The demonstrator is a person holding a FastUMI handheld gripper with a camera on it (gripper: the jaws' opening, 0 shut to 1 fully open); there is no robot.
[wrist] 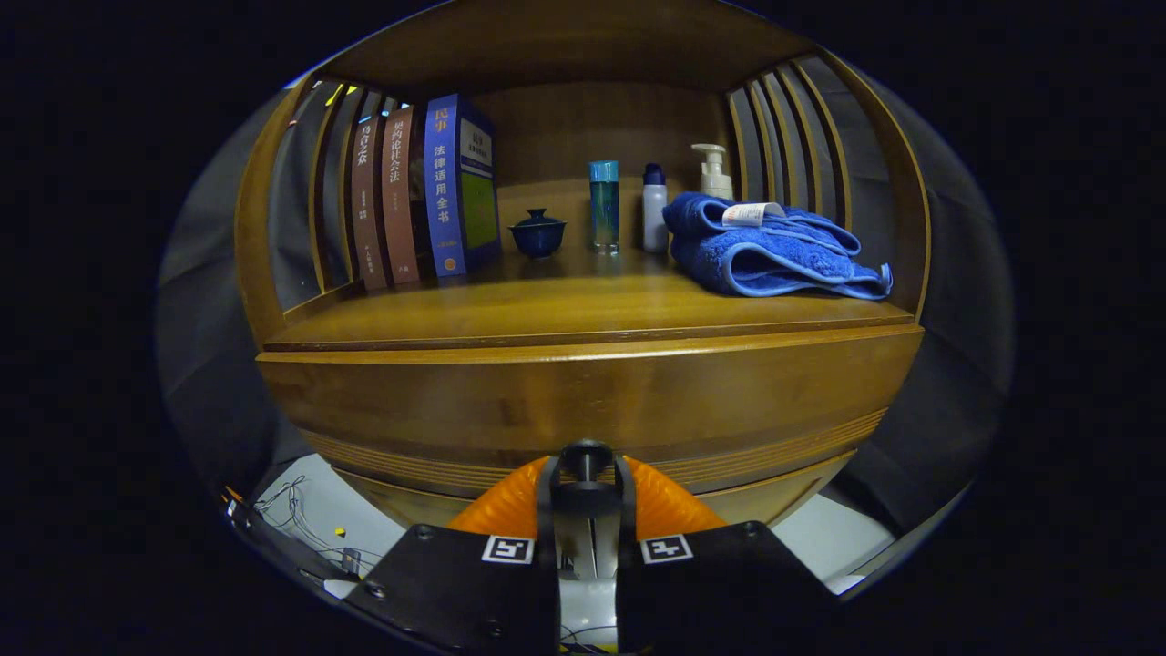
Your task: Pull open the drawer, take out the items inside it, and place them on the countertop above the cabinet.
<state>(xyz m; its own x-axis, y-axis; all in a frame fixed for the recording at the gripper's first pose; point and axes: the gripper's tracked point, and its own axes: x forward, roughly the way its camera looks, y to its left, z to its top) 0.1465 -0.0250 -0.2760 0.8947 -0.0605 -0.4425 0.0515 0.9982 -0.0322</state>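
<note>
From the gripper view, my gripper (586,469) sits low against the front of the wooden cabinet (273,273), its fingers drawn close together around the small dark knob (586,453) of the drawer (583,401). Both fingers seem to press on the knob's sides, so I take it as gripped, though the contact itself is partly hidden.

The drawer front is a wide band whose long axis runs left to right across the cabinet, facing straight toward me; it looks closed, flush beneath the front edge of the bench (510,314). The knob stands at the middle of that band, right between my fingers, with the drawer face just beyond them.

Above, the bench carries things along its back: upright books (428,196) at the back left corner, a small lidded cup (537,232) beside them, a clear blue bottle (603,205) and a white bottle (654,208) near the middle, a pump bottle (713,171) behind a folded blue towel (774,251) that reaches toward the right edge. The front strip of the bench, from the left edge to the towel, is bare wood. A shelf board closes the space overhead. Below the cabinet, pale floor (301,519) with loose wires (282,497) lies left of my gripper.
</note>
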